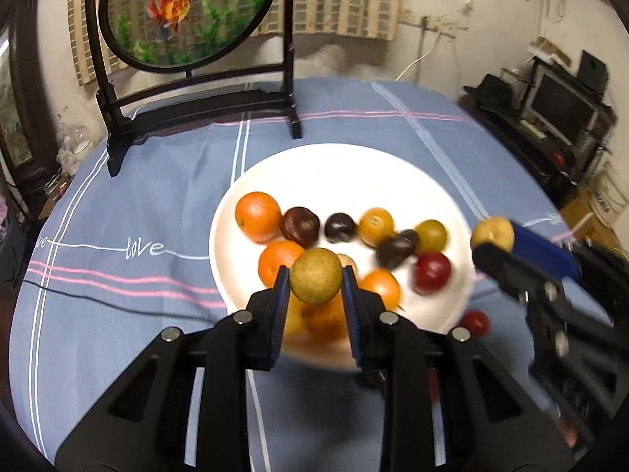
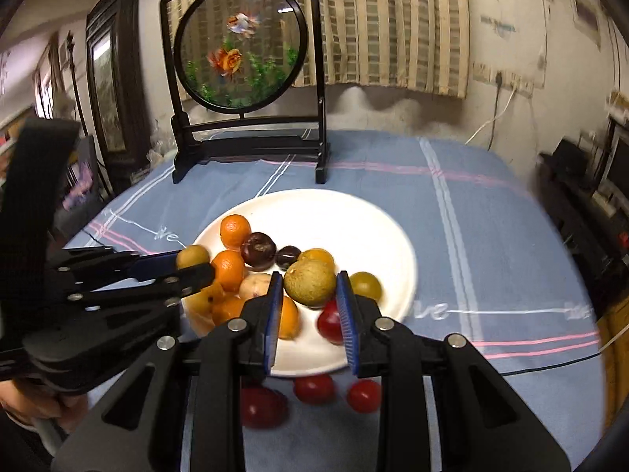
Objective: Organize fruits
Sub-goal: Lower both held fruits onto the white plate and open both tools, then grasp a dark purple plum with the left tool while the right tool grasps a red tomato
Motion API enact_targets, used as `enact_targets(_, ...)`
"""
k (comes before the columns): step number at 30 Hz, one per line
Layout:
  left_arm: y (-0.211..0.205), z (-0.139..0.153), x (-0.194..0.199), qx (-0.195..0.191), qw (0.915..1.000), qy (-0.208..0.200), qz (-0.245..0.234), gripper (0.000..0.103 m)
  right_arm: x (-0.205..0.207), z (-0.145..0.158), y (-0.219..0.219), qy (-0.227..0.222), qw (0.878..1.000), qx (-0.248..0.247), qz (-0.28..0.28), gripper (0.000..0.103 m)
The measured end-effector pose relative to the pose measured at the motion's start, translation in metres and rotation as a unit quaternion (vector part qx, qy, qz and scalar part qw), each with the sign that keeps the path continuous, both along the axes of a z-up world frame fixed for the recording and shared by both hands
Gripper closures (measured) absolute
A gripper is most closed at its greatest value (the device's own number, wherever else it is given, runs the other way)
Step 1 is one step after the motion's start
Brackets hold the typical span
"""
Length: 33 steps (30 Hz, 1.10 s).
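A white plate (image 1: 342, 169) on the blue tablecloth holds several fruits: oranges (image 1: 257, 216), dark plums (image 1: 300, 226), yellow-green ones and a red one (image 1: 432, 272). My left gripper (image 1: 315, 281) is shut on a round yellow-brown fruit (image 1: 315, 280) above the plate's near edge. My right gripper (image 2: 309, 285) is shut on a similar yellow-brown fruit (image 2: 309, 283) above the plate (image 2: 354, 212). It also shows in the left wrist view (image 1: 493, 238), at the plate's right rim. The left gripper shows in the right wrist view (image 2: 192, 261), holding its fruit (image 2: 192, 256).
Three red fruits (image 2: 363, 395) lie on the cloth just in front of the plate. A black-framed round goldfish screen (image 1: 188, 11) stands at the table's back. A dark cabinet with a monitor (image 1: 562, 106) stands to the right of the table.
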<state>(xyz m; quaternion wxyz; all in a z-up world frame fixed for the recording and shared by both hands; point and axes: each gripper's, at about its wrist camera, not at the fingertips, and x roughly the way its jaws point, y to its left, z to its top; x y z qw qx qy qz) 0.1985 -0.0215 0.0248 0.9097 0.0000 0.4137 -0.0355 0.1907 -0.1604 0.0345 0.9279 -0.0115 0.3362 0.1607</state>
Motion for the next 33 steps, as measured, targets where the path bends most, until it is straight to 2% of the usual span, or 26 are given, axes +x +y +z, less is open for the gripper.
enact_targets(3, 0.002, -0.019, 0.02, -0.007, 0.9998, 0.017, 0.011, 0.076, 0.018, -0.026, -0.002, 0.031, 0.999, 0.027, -0.002, 0.075)
enact_targets(5, 0.001, -0.027, 0.024, 0.005, 0.9997, 0.019, 0.016, 0.075, 0.027, -0.039, -0.006, 0.052, 0.998, 0.046, -0.005, 0.075)
enact_targets(7, 0.001, -0.029, 0.025, 0.014, 0.9996, 0.005, 0.023, 0.069, 0.031, -0.044, -0.008, 0.059, 0.996, 0.068, -0.003, 0.073)
enact_targets(8, 0.001, -0.028, 0.025, 0.024, 0.9992, -0.007, 0.031, 0.051, 0.032, -0.045, -0.007, 0.056, 0.996, 0.076, -0.001, 0.071)
enact_targets(9, 0.001, -0.027, 0.025, 0.031, 0.9987, -0.015, 0.037, 0.04, 0.031, -0.045, -0.006, 0.051, 0.996, 0.079, -0.001, 0.071)
enact_targets(10, 0.003, -0.025, 0.023, 0.04, 0.9978, -0.026, 0.047, 0.026, 0.03, -0.045, -0.005, 0.048, 0.995, 0.082, -0.001, 0.061)
enact_targets(11, 0.004, -0.023, 0.021, 0.042, 0.9971, -0.035, 0.052, 0.026, 0.028, -0.044, -0.006, 0.047, 0.995, 0.085, -0.003, 0.047)
enact_targets(13, 0.008, -0.017, 0.016, 0.035, 0.997, -0.044, 0.053, 0.024, 0.021, -0.039, -0.011, 0.026, 0.995, 0.093, -0.018, 0.04)
enact_targets(14, 0.009, -0.016, 0.013, 0.032, 0.9969, -0.047, 0.054, 0.019, 0.018, -0.037, -0.013, 0.02, 0.995, 0.093, -0.019, 0.04)
enact_targets(19, 0.007, -0.016, -0.004, 0.047, 0.9956, -0.058, 0.056, 0.013, 0.01, -0.033, -0.018, 0.016, 0.996, 0.085, -0.025, 0.04)
enact_targets(23, 0.001, -0.018, -0.016, 0.063, 0.9953, -0.06, 0.042, 0.011, 0.008, -0.036, -0.023, 0.027, 0.996, 0.072, -0.037, 0.04)
enact_targets(33, 0.002, -0.022, -0.024, 0.051, 0.9973, -0.043, 0.03, 0.009, 0.004, -0.035, -0.024, 0.029, 0.998, 0.046, -0.04, 0.038)
